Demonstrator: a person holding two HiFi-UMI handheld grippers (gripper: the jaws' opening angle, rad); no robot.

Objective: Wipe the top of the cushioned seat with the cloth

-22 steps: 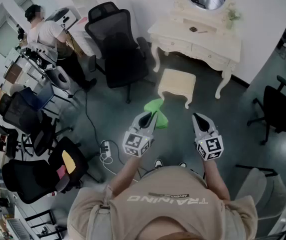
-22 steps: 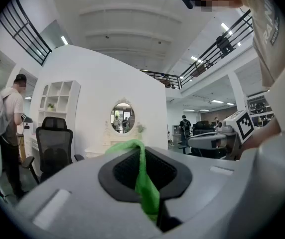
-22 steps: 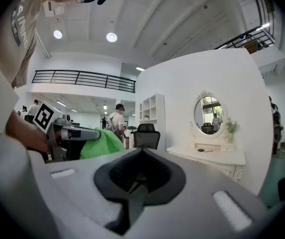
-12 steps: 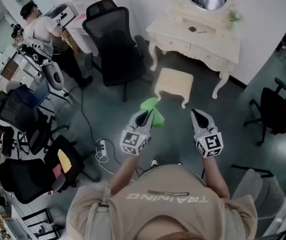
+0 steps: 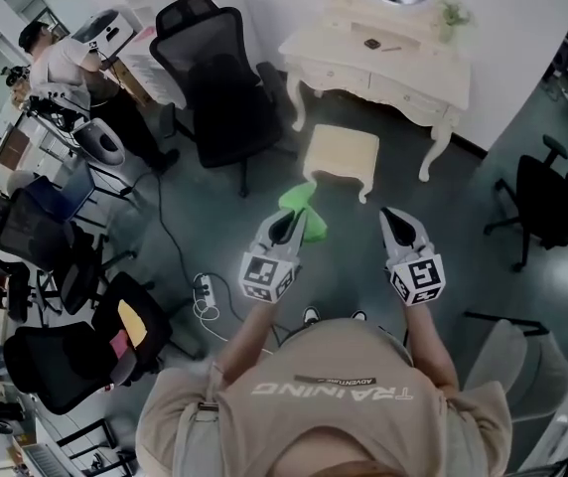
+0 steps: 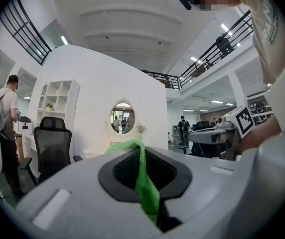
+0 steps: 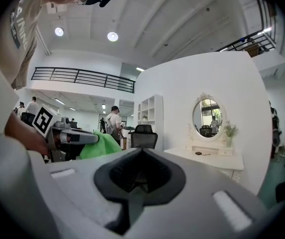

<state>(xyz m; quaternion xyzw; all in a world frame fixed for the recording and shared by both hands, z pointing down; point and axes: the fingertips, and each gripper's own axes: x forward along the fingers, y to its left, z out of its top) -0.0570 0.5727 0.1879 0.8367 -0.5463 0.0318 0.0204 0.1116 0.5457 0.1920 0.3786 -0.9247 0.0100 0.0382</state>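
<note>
Change: cream cushioned stool [image 5: 342, 152] has drifted toward upper centre | left gripper [image 5: 286, 229] fingers clenched on green cloth [image 5: 304, 214], just below the stool, not touching | right gripper [image 5: 396, 223] fingers closed, empty | wiping not begun.

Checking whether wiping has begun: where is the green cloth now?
In the head view the green cloth hangs from the shut left gripper at centre frame, just in front of the cream cushioned seat that stands before the dressing table.
</note>
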